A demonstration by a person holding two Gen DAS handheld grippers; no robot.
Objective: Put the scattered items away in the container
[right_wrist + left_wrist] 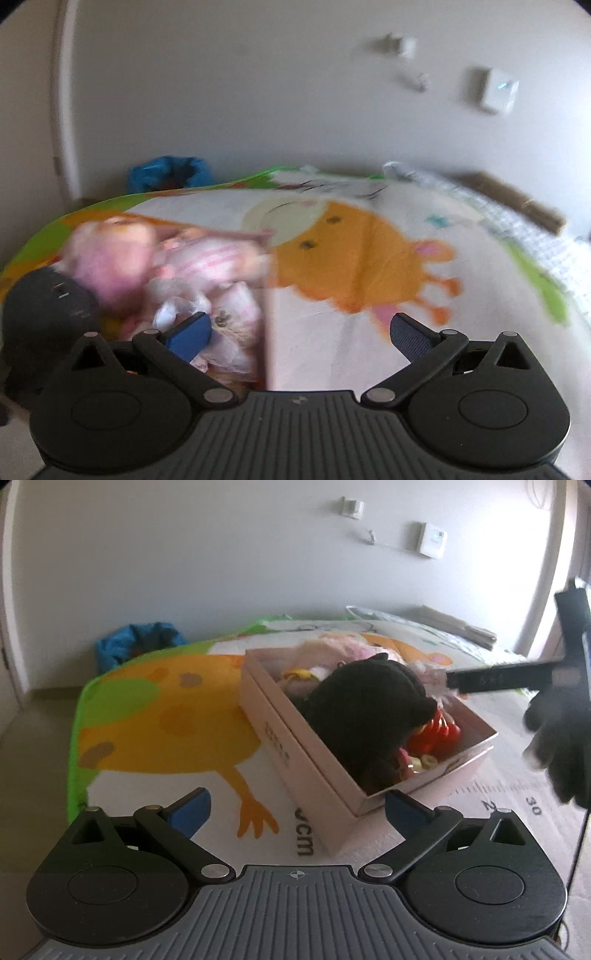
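On the play mat [155,716] our box [295,753] already brims with a dark plush toy [365,709]; both tongs [295,808] [299,332] gape wide and empty, nothing loose visible.

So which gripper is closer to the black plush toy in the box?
Right. The right gripper hovers at the box's far side, beside the black plush toy. The left gripper waits before the box's near corner.

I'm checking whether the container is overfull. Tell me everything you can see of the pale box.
The pale box is a shallow rectangular tray, cardboard by the look, with small dark print on its long outer wall. It sits flat on the cartoon play mat, angled to the left wrist camera. A large black plush bulges above its rim, beside red rings, yellow bits and pink fluffy items.
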